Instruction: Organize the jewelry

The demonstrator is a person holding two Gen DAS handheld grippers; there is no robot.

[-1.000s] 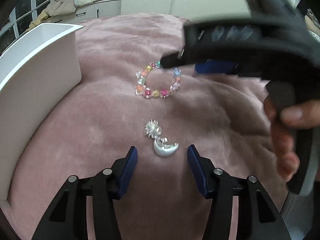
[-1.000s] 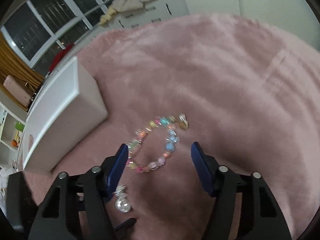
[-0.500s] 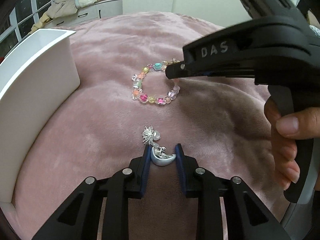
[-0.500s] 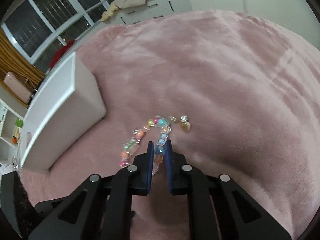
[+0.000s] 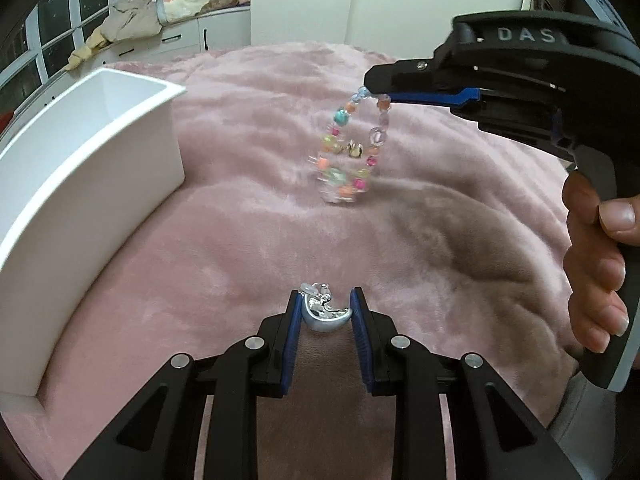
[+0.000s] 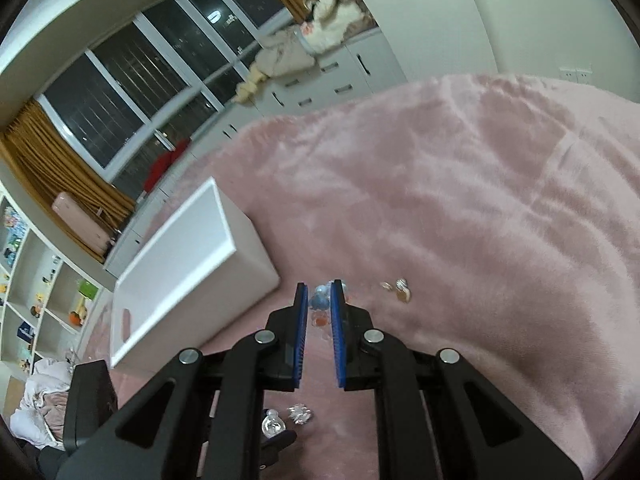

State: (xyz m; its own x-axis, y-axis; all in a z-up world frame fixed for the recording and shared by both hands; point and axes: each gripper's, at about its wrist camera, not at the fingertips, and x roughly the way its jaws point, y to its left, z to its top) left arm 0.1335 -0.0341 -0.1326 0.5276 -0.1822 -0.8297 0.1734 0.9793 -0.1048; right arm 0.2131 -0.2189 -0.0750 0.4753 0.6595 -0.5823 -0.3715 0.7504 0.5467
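Dangling a beaded bracelet [image 5: 347, 152], right tool [image 5: 378, 80] grips it; left tool [image 5: 325, 314] clamps a silver earring [image 5: 325, 316].

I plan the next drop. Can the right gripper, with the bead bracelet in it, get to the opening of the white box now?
Probably yes. The right gripper holds the bead bracelet clear above the pink blanket; nothing shows between it and the white box, whose top is open.

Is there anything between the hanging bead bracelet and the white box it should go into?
Nothing visible. The bead bracelet hangs from the right gripper, and only bare pink blanket lies between it and the open-topped white box. The left gripper holds a silver earring nearer the camera, off that path.
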